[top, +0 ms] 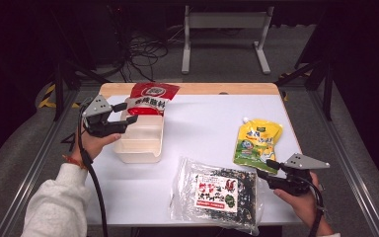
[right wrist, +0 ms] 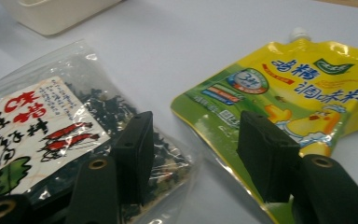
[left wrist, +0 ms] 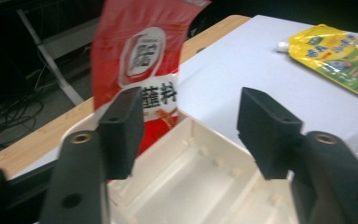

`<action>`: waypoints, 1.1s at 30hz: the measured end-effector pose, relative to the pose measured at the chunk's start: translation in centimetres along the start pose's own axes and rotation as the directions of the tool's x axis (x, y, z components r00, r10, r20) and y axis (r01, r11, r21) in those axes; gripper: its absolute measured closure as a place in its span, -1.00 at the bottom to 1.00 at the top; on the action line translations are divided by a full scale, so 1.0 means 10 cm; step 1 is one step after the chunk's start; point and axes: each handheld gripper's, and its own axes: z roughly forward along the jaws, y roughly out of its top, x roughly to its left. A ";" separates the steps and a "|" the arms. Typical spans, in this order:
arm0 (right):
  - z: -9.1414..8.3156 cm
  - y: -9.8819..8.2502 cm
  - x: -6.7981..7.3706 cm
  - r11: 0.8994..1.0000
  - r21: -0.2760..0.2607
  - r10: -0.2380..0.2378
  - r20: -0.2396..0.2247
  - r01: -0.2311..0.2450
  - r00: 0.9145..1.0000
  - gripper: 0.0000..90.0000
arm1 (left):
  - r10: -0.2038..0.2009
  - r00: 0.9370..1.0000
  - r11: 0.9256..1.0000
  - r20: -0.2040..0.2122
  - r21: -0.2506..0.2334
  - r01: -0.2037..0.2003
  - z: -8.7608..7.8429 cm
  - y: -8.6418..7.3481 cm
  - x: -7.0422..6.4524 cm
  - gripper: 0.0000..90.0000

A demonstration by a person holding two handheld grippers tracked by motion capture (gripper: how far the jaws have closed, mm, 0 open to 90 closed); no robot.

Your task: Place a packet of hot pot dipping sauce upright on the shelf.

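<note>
A red snack packet point(top: 150, 96) point(left wrist: 144, 56) stands tilted at the far end of a white plastic bin point(top: 138, 155) point(left wrist: 205, 177), its top leaning past the rim. My left gripper point(top: 131, 112) point(left wrist: 191, 126) hovers over the bin's near left side, open, with nothing between its pads. A yellow spouted pouch point(top: 256, 140) point(right wrist: 298, 88) lies flat at the right. A clear bag of dark seaweed point(top: 217, 192) point(right wrist: 32, 130) lies near the front. My right gripper point(top: 265, 168) point(right wrist: 193, 154) is low over the gap between the bag and the pouch, open, its pads gripping neither.
The white tabletop point(top: 202, 118) has a wooden strip point(top: 212, 89) along its far edge. Beyond it on the floor are a grey metal stand point(top: 224, 34) and loose cables point(top: 140, 52). Metal rails run along both sides of the table.
</note>
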 end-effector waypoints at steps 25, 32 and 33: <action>0.16 0.01 -0.40 0.999 0.043 0.023 0.112 -0.028 0.993 0.01 | 0.031 0.990 0.994 0.136 0.101 -0.045 -0.33 -0.75 -1.03 -0.38; 0.24 0.01 -0.49 0.998 0.055 0.033 0.143 -0.041 0.989 0.00 | 0.008 0.990 0.988 0.144 0.152 -0.030 -0.31 -0.97 -1.17 -0.43; 0.25 0.02 -0.51 0.998 0.055 0.034 0.146 -0.043 0.989 -0.01 | 0.014 0.990 0.985 0.141 0.169 -0.038 -0.30 -1.00 -1.19 -0.44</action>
